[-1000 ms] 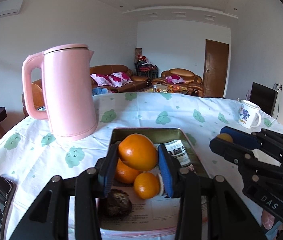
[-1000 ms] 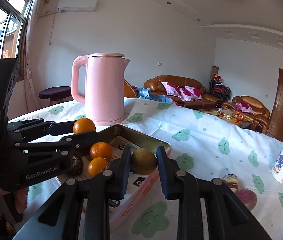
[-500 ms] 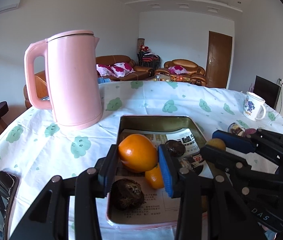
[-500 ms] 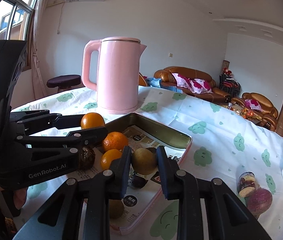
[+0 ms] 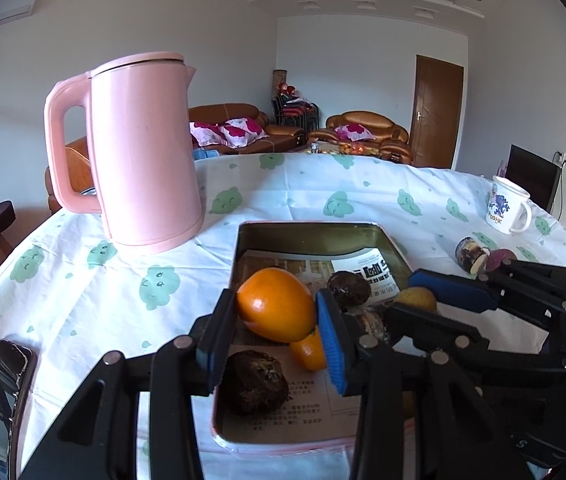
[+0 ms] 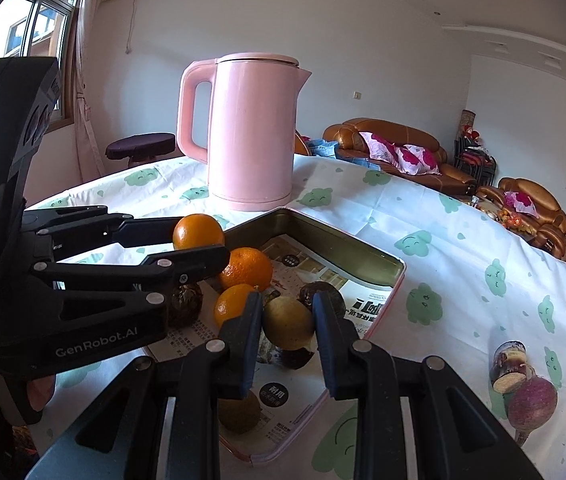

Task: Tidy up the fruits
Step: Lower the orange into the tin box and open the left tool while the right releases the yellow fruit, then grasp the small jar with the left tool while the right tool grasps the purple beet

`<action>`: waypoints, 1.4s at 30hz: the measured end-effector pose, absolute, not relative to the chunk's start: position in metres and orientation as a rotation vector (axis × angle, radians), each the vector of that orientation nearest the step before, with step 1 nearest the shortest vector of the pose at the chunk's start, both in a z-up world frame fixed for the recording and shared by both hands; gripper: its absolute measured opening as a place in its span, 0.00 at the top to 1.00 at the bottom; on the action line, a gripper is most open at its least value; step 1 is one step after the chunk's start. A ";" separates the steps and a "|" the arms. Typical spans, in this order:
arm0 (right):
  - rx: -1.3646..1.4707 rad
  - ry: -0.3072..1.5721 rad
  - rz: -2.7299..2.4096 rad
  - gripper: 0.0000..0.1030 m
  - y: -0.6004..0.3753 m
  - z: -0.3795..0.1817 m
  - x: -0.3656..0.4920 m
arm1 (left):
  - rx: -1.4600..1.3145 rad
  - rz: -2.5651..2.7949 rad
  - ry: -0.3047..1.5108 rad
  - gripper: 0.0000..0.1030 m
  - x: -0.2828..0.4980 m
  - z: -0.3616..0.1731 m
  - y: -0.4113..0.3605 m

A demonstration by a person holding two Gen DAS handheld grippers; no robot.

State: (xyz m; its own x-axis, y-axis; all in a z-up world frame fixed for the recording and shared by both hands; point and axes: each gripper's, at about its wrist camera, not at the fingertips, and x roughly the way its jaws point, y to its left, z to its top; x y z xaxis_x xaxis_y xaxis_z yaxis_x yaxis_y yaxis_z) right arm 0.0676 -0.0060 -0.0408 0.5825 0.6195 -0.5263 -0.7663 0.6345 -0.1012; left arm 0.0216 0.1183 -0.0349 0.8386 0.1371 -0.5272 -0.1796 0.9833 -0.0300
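My left gripper (image 5: 277, 312) is shut on a large orange (image 5: 275, 309) and holds it over the near left part of a metal tray (image 5: 307, 229) lined with newspaper. My right gripper (image 6: 287, 322) is shut on a yellow-green fruit (image 6: 289, 322) over the tray's (image 6: 347, 240) near part. In the tray lie two small oranges (image 6: 245, 267), dark brown fruits (image 5: 253, 382) and another green-brown fruit (image 6: 239, 404). The left gripper shows in the right wrist view (image 6: 199, 236), the right gripper in the left wrist view (image 5: 415, 300).
A tall pink kettle (image 5: 143, 152) stands behind the tray at the left. A phone (image 5: 1, 396) lies at the near left table edge. A printed mug (image 5: 507, 210), a cut dark piece (image 6: 509, 366) and a purple root (image 6: 533, 402) lie right of the tray.
Both grippers have come down lower over the tray, each still holding its fruit. The kettle and tray look nearer and higher in both views.
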 end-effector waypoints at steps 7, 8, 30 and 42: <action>-0.352 0.498 0.833 0.52 -0.002 -0.043 0.068 | -0.056 0.187 0.532 0.43 0.016 -0.031 0.115; -0.350 0.492 0.826 0.49 -0.003 -0.043 0.067 | -0.058 0.194 0.525 0.41 0.015 -0.030 0.115; -0.176 0.625 0.353 0.42 -0.174 -0.038 0.162 | -0.035 -0.031 0.492 0.04 0.067 0.001 0.003; -0.151 0.826 0.421 0.42 -0.174 -0.070 0.194 | -0.022 -0.035 0.562 0.04 0.101 -0.010 -0.018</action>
